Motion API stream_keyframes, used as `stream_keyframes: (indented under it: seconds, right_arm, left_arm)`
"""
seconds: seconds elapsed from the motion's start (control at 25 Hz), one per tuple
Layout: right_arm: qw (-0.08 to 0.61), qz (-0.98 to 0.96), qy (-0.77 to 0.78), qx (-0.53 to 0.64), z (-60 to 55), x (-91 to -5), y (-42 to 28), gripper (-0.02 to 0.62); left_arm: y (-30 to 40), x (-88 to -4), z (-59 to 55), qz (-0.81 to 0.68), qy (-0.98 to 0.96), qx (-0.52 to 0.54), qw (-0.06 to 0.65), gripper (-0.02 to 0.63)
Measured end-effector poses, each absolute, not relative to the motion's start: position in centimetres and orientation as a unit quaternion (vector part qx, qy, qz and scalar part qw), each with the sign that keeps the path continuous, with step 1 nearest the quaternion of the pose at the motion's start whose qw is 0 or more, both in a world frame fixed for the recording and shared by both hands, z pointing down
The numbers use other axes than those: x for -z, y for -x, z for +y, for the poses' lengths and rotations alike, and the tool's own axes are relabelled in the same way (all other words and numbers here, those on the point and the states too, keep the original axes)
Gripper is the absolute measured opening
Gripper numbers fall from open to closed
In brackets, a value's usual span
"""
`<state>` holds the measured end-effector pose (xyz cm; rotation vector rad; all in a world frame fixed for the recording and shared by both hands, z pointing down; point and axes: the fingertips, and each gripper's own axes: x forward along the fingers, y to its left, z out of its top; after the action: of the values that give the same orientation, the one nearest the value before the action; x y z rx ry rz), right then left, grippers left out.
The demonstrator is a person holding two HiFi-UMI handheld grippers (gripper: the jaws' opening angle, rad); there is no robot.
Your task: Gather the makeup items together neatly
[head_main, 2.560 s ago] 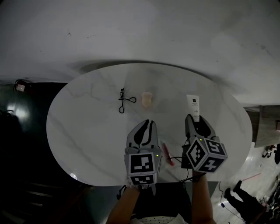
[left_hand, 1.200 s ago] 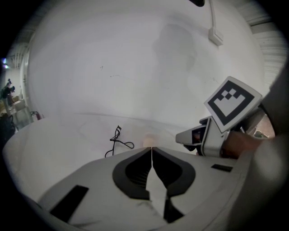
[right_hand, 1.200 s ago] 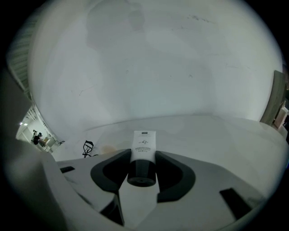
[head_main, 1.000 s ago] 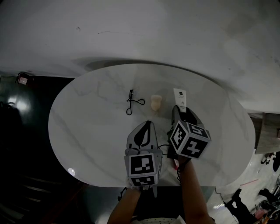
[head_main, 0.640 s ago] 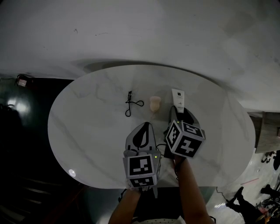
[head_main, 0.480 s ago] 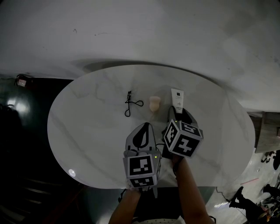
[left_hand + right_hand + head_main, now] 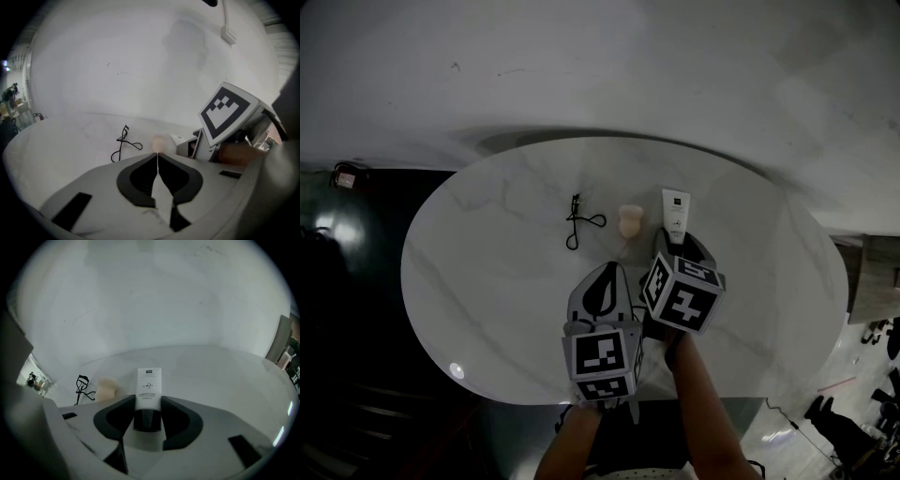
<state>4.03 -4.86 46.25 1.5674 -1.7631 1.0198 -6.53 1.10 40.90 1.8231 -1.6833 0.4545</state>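
Left gripper [image 7: 157, 156] — jaws together — over table [image 7: 487, 267]

Oval tabletop [image 7: 487, 281]: white, faint grey veining, one bright glint [image 7: 455, 371] near its left front rim. Plain pale wall [image 7: 628, 66] behind it, carrying a white conduit ending in a small box [image 7: 228, 33]. Dark area to the left contains a small lit fixture [image 7: 344, 178]. Brown panel [image 7: 874, 272] at far right, with distant dark figures [image 7: 830, 417] on pale flooring below it, too small to make out.
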Motion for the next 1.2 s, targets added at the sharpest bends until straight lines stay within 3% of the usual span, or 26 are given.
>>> stream_keyframes:
  seconds: [0.84, 1.2]
  right_arm:
    - [0.27, -0.649, -0.594, -0.391, -4.87, -46.29, -4.08, 0.202]
    - [0.268, -0.662, -0.586, -0.382, -4.85, -45.98, -3.72, 0.259]
  left_arm:
    - [6.44, -41.21, 1.7, -0.633, -0.687, -0.177, 0.311, 0.041]
    - [6.75, -41.07, 2.07, -0.638, -0.683, -0.174, 0.31, 0.041]
